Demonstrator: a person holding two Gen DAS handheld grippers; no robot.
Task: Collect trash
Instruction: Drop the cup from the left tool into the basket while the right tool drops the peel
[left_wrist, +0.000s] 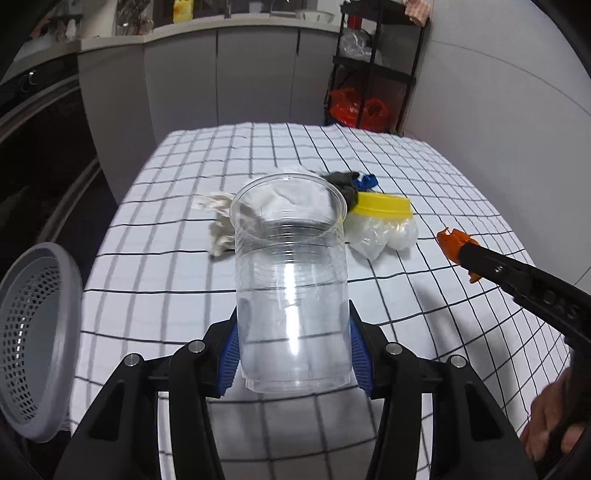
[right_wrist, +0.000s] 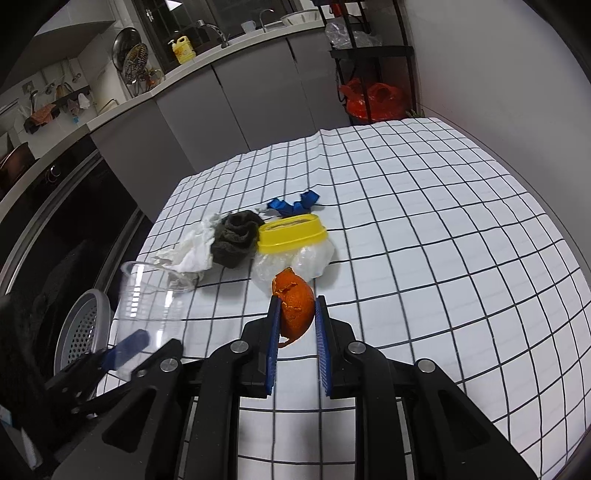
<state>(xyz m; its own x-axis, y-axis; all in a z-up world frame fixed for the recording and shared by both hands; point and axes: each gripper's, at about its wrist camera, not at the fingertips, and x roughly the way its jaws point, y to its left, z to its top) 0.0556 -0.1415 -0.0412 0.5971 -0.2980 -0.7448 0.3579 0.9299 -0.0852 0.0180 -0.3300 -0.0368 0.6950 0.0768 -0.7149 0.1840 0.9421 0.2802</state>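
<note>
My left gripper (left_wrist: 293, 347) is shut on a clear plastic cup (left_wrist: 291, 273) and holds it above the checked tablecloth (left_wrist: 443, 177). My right gripper (right_wrist: 295, 317) is shut on a piece of orange peel (right_wrist: 293, 306); it shows in the left wrist view (left_wrist: 456, 245) at the right. On the cloth lie a crumpled white tissue (right_wrist: 192, 251), a dark wad (right_wrist: 236, 238), a yellow-lidded clear plastic container (right_wrist: 291, 240) and a blue scrap (right_wrist: 293, 205). The cup also shows in the right wrist view (right_wrist: 147, 295).
A grey perforated basket (left_wrist: 33, 343) sits off the table's left edge, also in the right wrist view (right_wrist: 83, 328). Grey cabinets (left_wrist: 221, 74) and a black shelf rack (left_wrist: 373, 66) with red bags stand beyond the table. A dark oven front is at left.
</note>
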